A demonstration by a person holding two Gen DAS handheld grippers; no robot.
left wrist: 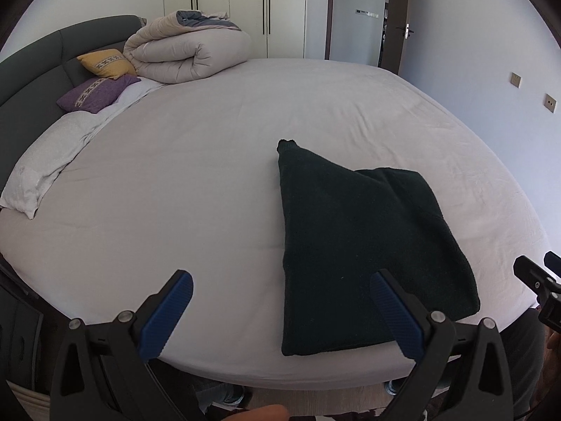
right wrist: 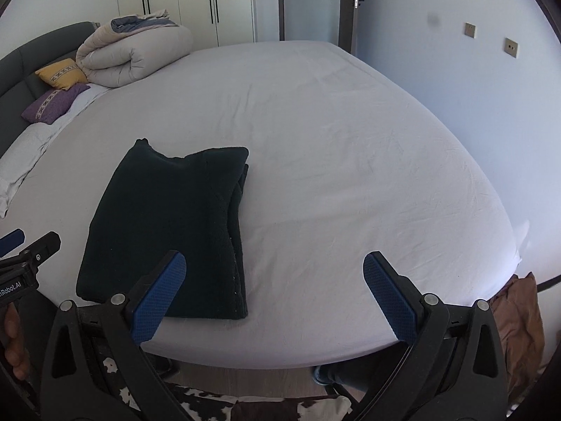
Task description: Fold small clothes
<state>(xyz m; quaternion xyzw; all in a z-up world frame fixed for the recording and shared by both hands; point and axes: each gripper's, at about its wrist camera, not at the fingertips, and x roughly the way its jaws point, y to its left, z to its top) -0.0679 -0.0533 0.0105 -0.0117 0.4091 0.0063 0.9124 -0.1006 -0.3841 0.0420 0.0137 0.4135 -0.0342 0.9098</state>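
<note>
A dark garment (left wrist: 364,245) lies folded on the bed (left wrist: 210,175), near the front edge, flat on the pale sheet. One narrow corner of it points toward the far side of the bed. In the right wrist view the garment (right wrist: 164,231) shows stacked layers along its right edge.

The left gripper (left wrist: 280,301) hangs over the front edge of the bed with its blue-padded fingers (left wrist: 168,315) spread wide apart and nothing between them. Its right finger overlaps the garment's near corner in the view; whether it touches the cloth cannot be told.

The right gripper (right wrist: 273,291) is also wide apart and holds nothing. Its left finger sits in front of the garment's near right corner, its right finger over bare sheet. Contact cannot be told here either.

At the head of the bed lie a rolled duvet (left wrist: 186,52), a yellow cushion (left wrist: 105,63), a purple cushion (left wrist: 94,94) and a white pillow (left wrist: 45,161). Behind stand white wardrobes (left wrist: 231,3) and a door (left wrist: 396,24).
</note>
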